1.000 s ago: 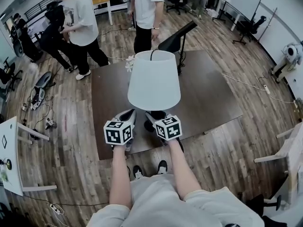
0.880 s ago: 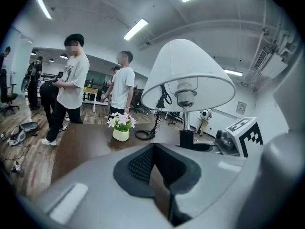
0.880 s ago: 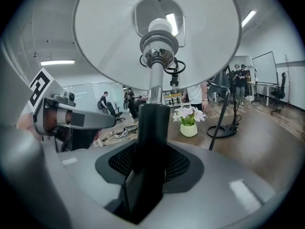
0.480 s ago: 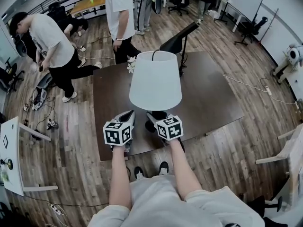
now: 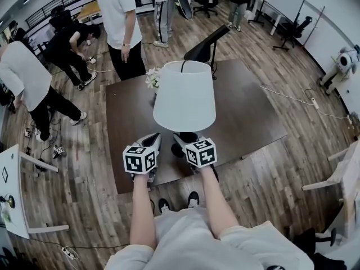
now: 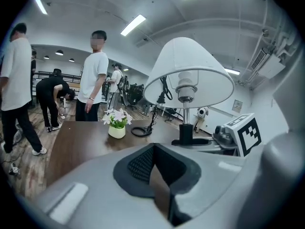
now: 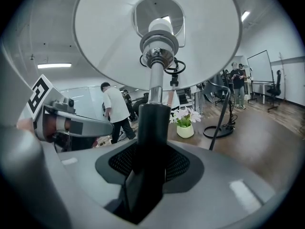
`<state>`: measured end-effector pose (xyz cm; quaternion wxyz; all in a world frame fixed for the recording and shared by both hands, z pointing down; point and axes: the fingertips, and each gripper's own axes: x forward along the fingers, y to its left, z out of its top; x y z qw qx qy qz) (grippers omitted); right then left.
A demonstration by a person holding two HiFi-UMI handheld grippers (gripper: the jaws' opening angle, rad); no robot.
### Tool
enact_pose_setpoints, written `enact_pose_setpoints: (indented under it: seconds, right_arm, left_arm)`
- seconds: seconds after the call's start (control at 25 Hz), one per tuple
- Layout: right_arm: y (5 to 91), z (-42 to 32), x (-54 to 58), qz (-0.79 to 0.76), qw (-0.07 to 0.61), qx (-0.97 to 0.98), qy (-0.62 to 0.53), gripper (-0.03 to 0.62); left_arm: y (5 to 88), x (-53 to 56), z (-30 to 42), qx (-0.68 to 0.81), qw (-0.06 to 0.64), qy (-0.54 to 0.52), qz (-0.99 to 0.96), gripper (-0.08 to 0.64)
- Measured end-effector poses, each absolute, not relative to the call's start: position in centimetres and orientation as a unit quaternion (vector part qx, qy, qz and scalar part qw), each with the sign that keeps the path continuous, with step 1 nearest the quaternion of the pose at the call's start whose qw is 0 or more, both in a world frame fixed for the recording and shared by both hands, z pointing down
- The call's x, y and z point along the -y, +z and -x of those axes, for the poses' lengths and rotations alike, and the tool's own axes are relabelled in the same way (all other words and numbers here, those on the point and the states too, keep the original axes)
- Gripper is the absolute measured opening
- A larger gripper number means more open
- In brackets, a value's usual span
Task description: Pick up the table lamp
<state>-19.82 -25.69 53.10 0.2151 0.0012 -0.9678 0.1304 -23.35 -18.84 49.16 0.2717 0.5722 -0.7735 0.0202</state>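
Near edge of the table (image 5: 247,111), that's where the lamp (image 5: 184,94) is, white shade up top. The right gripper (image 7: 150,163) has its fingers clamped on the black stem (image 7: 151,123), low down. The left gripper (image 6: 155,175) sits just left of it, fingers apart with nothing between them. Flowers (image 5: 152,79) are at the far side, and people (image 5: 121,21) stand beyond.

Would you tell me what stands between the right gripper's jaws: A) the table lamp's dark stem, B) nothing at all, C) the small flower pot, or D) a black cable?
A: in the right gripper view, the right gripper has its jaws closed on the dark stem of the table lamp, whose shade spreads overhead.
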Motion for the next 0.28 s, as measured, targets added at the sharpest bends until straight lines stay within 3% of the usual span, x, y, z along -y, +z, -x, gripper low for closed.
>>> enact_pose_setpoints:
  seconds: [0.28]
  right_arm:
    - [53.68, 19.65, 26.28, -0.010, 0.213, 0.968, 0.129, 0.181]
  left_arm:
    - [49.99, 19.43, 23.13, 0.767, 0.275, 0.023, -0.579, 0.000]
